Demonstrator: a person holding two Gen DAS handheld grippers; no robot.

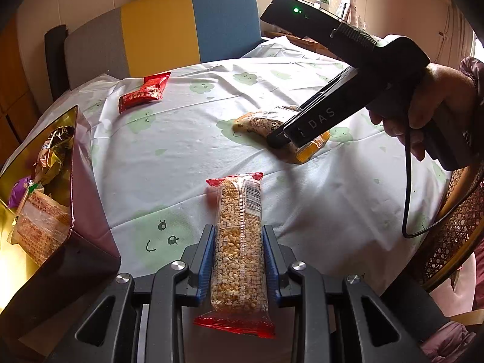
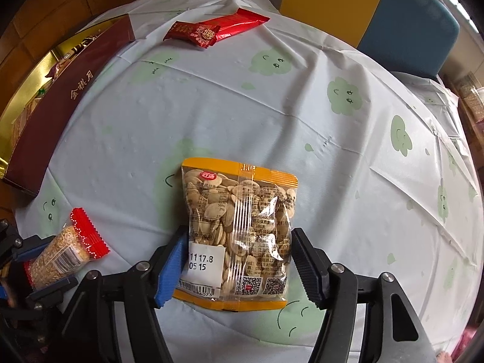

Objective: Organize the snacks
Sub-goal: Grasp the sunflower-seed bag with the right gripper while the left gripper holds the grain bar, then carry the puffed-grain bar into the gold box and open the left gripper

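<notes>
My left gripper (image 1: 239, 230) is shut on a long puffed-grain bar (image 1: 239, 242) in a clear wrapper with red ends, held just above the tablecloth beside the box. That bar (image 2: 60, 254) also shows at the lower left of the right wrist view. A yellow-edged packet of pumpkin seeds (image 2: 239, 211) lies flat on the cloth. My right gripper (image 2: 239, 236) points steeply down and straddles it, open, its pads close beside the packet's edges without pressing. Two red snack packs (image 2: 211, 30) lie at the far side. A maroon box (image 1: 84, 181) with a gold inside holds several snacks.
A light tablecloth (image 1: 181, 151) with green cloud prints covers the round table. A chair with a grey, yellow and blue back (image 1: 187, 30) stands behind it, a wicker chair (image 1: 453, 227) to the right. A person's hand (image 1: 423, 99) holds the right gripper, its black cable (image 1: 408, 181) hanging down.
</notes>
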